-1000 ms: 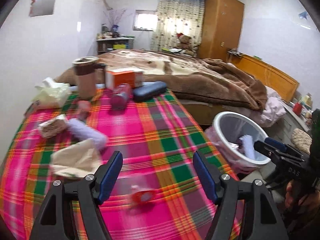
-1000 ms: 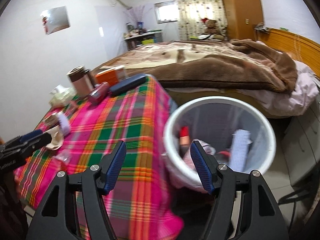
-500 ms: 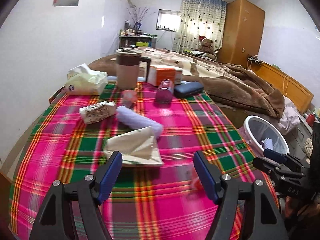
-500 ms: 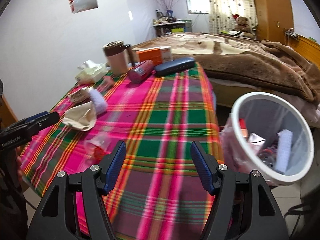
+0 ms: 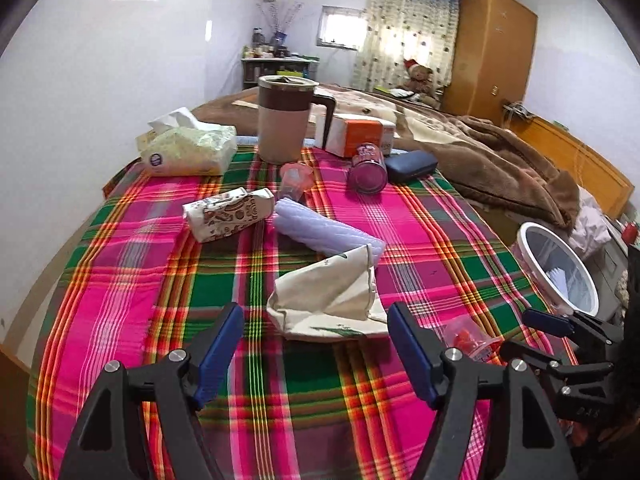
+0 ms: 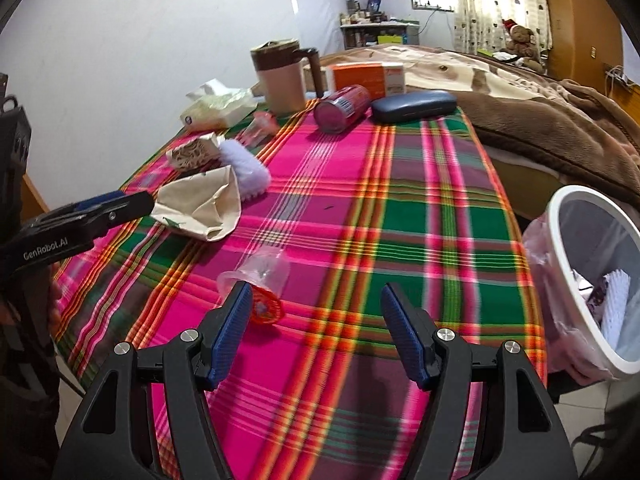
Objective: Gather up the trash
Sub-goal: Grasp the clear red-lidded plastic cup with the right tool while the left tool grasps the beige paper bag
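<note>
Both grippers' jaws gape empty; white bin (image 6: 568, 216) beside table holds white foam sleeve (image 6: 614, 312).

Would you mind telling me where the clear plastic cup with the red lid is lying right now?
The clear plastic cup lies on its side on the plaid tablecloth, just ahead of the right gripper and near its left finger, on the near side of the crumpled paper bag.

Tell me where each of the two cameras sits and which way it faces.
Left wrist: on the left tool, open, above the near table edge, facing the crumpled paper bag; the right tool shows at far right.
Right wrist: on the right tool, open, facing the clear plastic cup; the left tool shows at far left.
Shared: plaid tablecloth, bag, cup, white trash bin.
</note>
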Tool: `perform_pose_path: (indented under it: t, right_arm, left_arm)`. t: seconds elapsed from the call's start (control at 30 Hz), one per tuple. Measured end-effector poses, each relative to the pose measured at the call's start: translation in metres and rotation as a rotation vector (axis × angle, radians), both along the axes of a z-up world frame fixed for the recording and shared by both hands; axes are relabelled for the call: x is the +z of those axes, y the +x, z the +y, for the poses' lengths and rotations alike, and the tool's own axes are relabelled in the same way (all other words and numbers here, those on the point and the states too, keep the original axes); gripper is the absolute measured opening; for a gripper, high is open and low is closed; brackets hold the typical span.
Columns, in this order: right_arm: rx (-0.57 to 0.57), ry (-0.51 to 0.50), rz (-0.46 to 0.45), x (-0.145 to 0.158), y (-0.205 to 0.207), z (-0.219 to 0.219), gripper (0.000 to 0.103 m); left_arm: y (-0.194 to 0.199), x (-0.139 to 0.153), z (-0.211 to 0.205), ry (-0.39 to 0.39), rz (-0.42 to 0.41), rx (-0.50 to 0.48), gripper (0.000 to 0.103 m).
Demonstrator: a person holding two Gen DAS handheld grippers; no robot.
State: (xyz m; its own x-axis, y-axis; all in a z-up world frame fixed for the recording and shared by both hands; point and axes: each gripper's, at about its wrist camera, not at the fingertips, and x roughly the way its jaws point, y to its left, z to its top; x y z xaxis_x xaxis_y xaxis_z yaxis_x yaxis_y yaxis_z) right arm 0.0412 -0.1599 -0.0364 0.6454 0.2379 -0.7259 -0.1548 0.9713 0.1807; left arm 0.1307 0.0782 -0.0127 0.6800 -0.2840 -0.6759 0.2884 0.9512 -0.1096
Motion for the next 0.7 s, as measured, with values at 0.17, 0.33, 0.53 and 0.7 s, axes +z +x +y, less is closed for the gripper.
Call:
perform_pose_path:
  t: [0.17, 0.33, 0.53, 0.7]
  right_arm:
    - [0.024, 0.019, 0.022, -0.004, 0.008, 0.011, 0.068]
    - [0.045, 0.023, 0.059, -0.011, 0.019, 0.021, 0.068]
    - [0.036, 0.002, 0.087, -0.018, 0.033, 0.025, 0.068]
    - [0.057, -0.068, 0.083, -0.019, 0.039, 0.027, 0.068]
  left_arm:
    - [0.015, -0.005, -0.002, 0.027, 0.025, -0.094, 0.080]
    - [0.026, -0.010, -0.004, 0.058, 0.042, -0.178, 0.080]
    - [0.037, -0.016, -0.016, 0.115, 0.031, -0.278, 0.081]
    - [0.044, -0.022, -0.023, 0.152, 0.046, -0.326, 0.081]
